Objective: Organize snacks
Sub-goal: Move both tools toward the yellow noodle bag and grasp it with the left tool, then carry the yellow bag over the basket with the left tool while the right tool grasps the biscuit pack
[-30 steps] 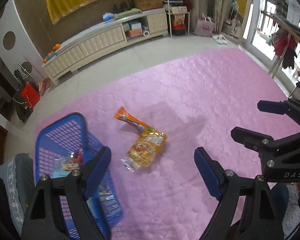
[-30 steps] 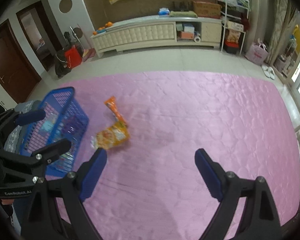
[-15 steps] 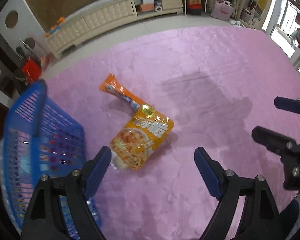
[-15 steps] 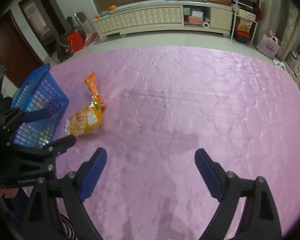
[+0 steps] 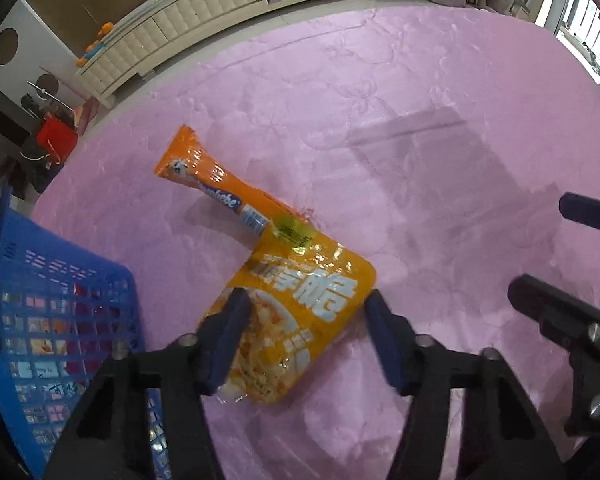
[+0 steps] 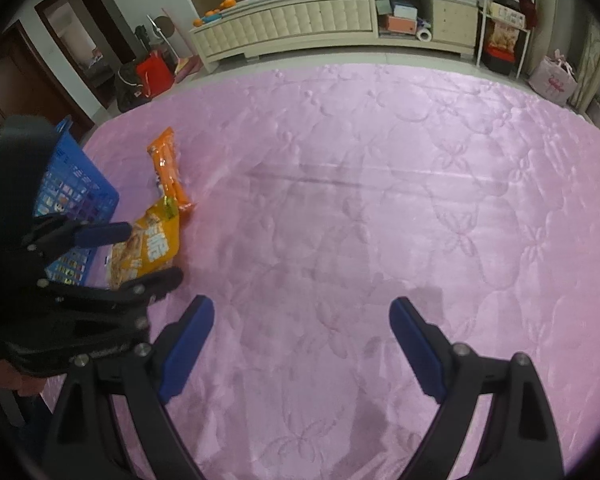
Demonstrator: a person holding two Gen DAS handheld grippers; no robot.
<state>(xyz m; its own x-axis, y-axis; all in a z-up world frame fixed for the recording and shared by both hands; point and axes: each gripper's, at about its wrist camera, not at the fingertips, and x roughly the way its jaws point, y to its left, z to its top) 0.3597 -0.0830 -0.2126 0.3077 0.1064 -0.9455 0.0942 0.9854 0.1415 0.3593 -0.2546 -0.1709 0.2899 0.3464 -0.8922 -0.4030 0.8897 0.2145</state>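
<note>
Pink quilted mat (image 5: 380,92) covers the floor, with a cream cabinet (image 6: 300,26) along the far wall. We see the yellow snack bag (image 5: 296,320) lying flat on the mat, long axis running from near-left to far-right, its sealed top touching the lower end of the orange snack tube (image 5: 216,188). The tube's long axis points far-left. The blue basket (image 5: 40,320) sits just left of the bag.

The left gripper (image 5: 304,328) is spread, its jaws straddling the bag's near end, narrower than half a second ago and much lower; the bag now fills the lower view. The right gripper (image 6: 302,344) is spread wide over bare mat, well apart from the snacks, unchanged in opening.
</note>
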